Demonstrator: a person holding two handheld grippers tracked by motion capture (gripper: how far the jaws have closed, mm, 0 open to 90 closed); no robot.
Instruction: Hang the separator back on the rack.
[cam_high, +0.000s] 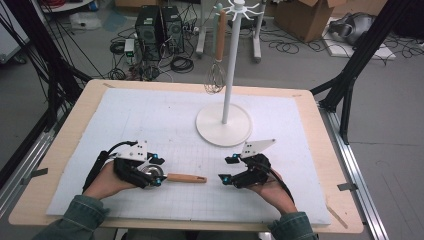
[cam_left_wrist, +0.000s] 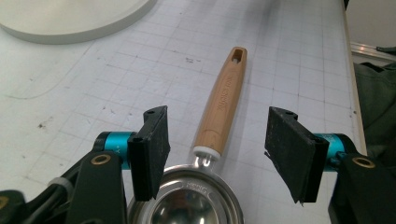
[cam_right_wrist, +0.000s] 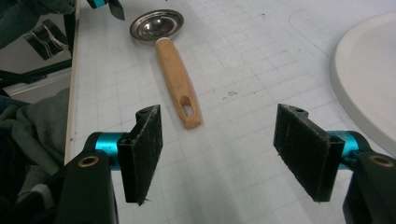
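- Evenly and brightly lit from overhead, without hard glare on the white mat (cam_high: 150, 125).
- Soft, short shadows under the stand base (cam_high: 223, 125) and beside the ladle handle (cam_left_wrist: 222, 100).
- Mild shine inside the steel bowl (cam_right_wrist: 156, 24).
- High view slightly soft and blocky, floor clutter at top indistinct.
- Gripper views sharp on the grid lines, softer and stretched toward the edges.

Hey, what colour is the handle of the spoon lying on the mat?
Light wood-brown, with a white collar at the bowl end; the handle shows best in the left gripper view.
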